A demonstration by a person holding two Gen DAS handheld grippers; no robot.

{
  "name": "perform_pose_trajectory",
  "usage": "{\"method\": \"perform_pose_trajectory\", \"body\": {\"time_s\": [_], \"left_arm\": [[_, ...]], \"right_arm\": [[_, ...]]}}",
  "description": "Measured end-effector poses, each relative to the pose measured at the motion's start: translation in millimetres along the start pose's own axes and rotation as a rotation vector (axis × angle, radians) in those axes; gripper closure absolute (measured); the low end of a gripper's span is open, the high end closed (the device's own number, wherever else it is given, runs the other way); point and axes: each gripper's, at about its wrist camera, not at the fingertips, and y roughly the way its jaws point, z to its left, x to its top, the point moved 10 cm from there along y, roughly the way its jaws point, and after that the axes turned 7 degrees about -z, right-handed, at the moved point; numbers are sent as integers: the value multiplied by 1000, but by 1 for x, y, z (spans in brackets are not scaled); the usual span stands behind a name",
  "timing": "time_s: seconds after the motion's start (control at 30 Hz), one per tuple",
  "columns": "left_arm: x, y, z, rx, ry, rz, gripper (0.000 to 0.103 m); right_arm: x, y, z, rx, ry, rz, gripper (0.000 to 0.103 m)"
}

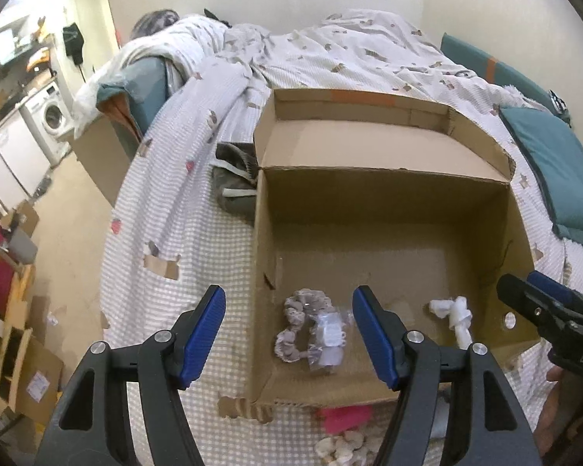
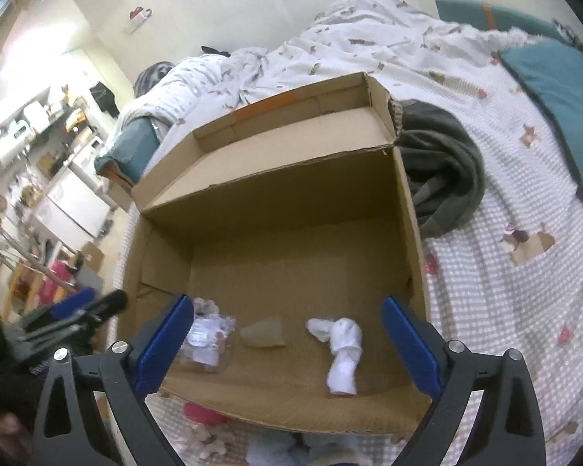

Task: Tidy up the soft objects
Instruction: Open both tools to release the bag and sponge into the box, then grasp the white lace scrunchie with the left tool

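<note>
An open cardboard box (image 1: 388,209) (image 2: 276,202) lies on the bed. Inside it are a grey scrunchie (image 1: 297,322), a clear plastic packet (image 1: 327,339) (image 2: 208,336) and a rolled white sock (image 1: 456,316) (image 2: 344,353). My left gripper (image 1: 289,334) is open and empty above the scrunchie and packet. My right gripper (image 2: 287,345) is open and empty above the box's near edge, the sock between its fingers; it also shows in the left wrist view (image 1: 544,310). A pink item (image 1: 344,419) (image 2: 202,413), a cream fuzzy item (image 1: 344,448) and a light blue item (image 2: 276,450) lie before the box.
A dark grey garment (image 2: 439,171) (image 1: 235,182) lies beside the box. A teal pillow (image 1: 555,171) (image 2: 563,105) sits at right. A rumpled duvet (image 1: 330,50) covers the far bed. Floor, cardboard boxes (image 1: 23,369) and a washing machine (image 1: 52,116) are at left.
</note>
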Motion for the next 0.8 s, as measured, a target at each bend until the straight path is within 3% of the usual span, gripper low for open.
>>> {"method": "perform_pose_trajectory", "body": {"time_s": [0.23,0.63,0.8], "left_arm": [[-15,-11,5,-7,-16,18,38],[-34,-34,11,-4,-32,18,38],[-45,-42,9,-10,-37,27,38]], "right_arm": [[-10,-9,5,-18,-42,6,0],[-33,-36,-2,-8,5,29,0],[-38,-51,-10,-53,-10,13,0]]}}
